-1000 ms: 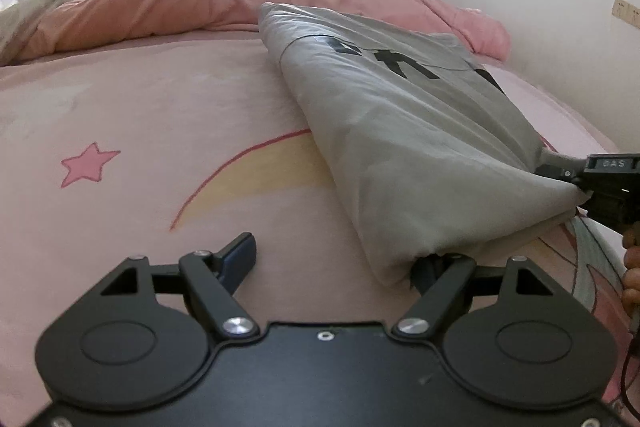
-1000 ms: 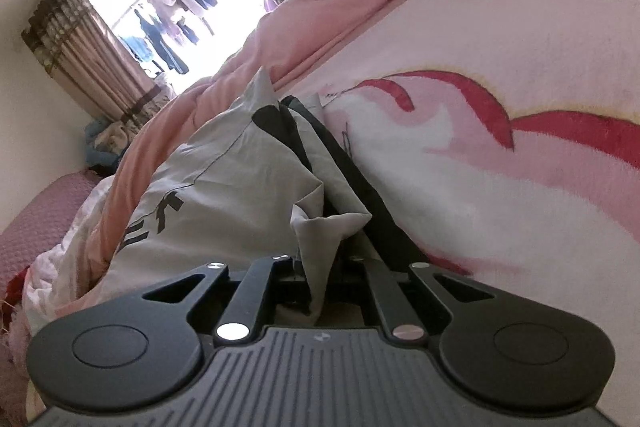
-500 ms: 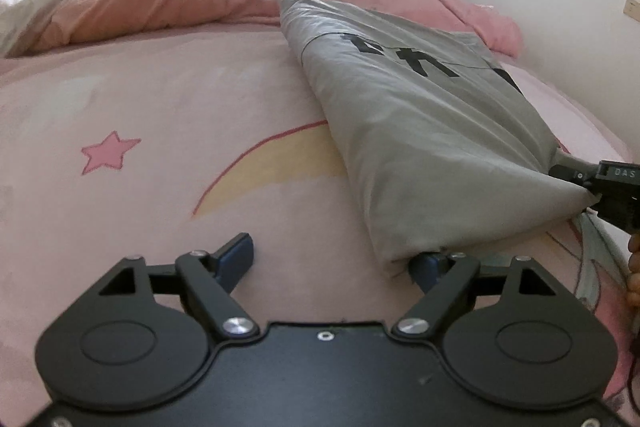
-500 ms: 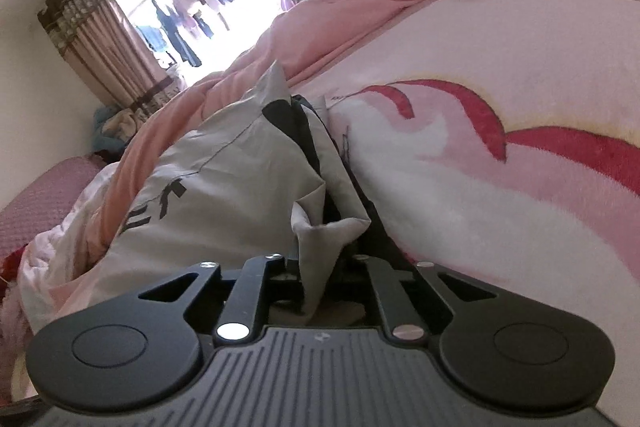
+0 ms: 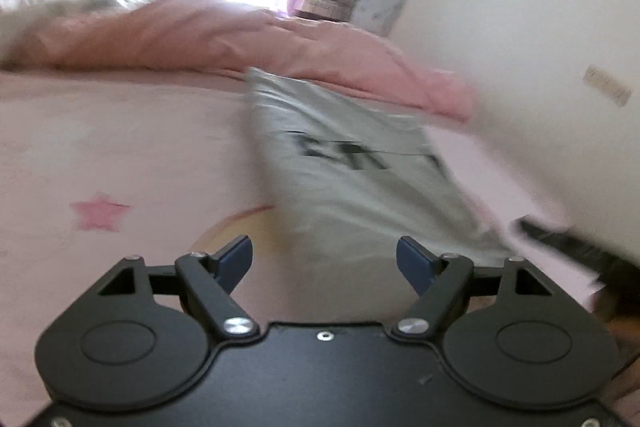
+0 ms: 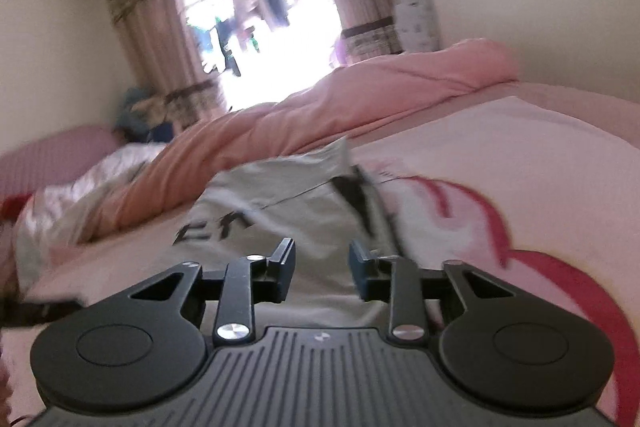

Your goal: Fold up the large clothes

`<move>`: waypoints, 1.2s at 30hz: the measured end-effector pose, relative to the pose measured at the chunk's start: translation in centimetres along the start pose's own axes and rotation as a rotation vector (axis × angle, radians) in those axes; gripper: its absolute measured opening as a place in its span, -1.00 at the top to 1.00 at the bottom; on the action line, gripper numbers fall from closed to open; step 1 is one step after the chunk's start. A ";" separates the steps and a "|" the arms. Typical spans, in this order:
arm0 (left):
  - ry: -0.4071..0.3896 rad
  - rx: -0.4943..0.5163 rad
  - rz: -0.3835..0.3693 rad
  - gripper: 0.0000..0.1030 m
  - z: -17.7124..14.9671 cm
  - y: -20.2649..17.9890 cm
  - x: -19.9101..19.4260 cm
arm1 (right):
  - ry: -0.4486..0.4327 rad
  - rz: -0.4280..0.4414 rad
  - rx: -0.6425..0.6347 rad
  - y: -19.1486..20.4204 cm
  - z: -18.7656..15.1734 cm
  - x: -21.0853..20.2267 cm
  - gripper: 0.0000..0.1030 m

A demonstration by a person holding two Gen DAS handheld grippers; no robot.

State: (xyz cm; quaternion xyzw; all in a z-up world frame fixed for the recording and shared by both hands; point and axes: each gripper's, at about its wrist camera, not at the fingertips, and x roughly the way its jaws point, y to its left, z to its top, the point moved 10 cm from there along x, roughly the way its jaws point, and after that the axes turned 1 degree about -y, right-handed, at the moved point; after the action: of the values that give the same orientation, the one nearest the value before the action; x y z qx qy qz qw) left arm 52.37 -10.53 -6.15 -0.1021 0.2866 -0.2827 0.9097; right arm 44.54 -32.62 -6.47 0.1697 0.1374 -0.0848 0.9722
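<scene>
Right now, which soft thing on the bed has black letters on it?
The grey garment, lying flat near the wall. The pink duvet bunched behind it is plain.

The right gripper (image 6: 322, 273) no longer pinches the grey garment (image 6: 316, 215); its jaws have just been opening, with nothing between them. Both grippers now sit higher over the bed (both views blurred), and the left gripper (image 5: 325, 262) is clear of the cloth's corner.

One grey garment (image 5: 352, 183), one pink duvet (image 5: 240, 39).

Open bed (image 5: 120, 155) left of the folded grey garment (image 5: 360, 187). Bunched pink quilt (image 5: 240, 39) blocks the far edge. Wall (image 5: 520, 47) closes off the right side.
</scene>
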 end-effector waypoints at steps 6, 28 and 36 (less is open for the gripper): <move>0.121 -0.036 -0.016 -0.33 -3.4 -0.7 5.2 | 0.134 -0.092 -0.006 -2.0 -3.9 3.5 0.57; 0.067 0.061 0.025 -0.35 5.3 2.4 10.4 | 0.068 -0.005 -0.042 -2.4 7.3 14.3 -0.10; 0.104 0.043 0.038 -0.49 3.3 2.6 13.4 | 0.147 0.000 0.010 -2.7 4.9 19.1 0.37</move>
State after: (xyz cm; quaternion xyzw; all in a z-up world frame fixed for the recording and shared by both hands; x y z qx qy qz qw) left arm 64.59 -15.98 -10.57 -0.0621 0.3292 -0.2767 0.9007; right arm 63.28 -39.16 -8.53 0.1805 0.2080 -0.0727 0.9586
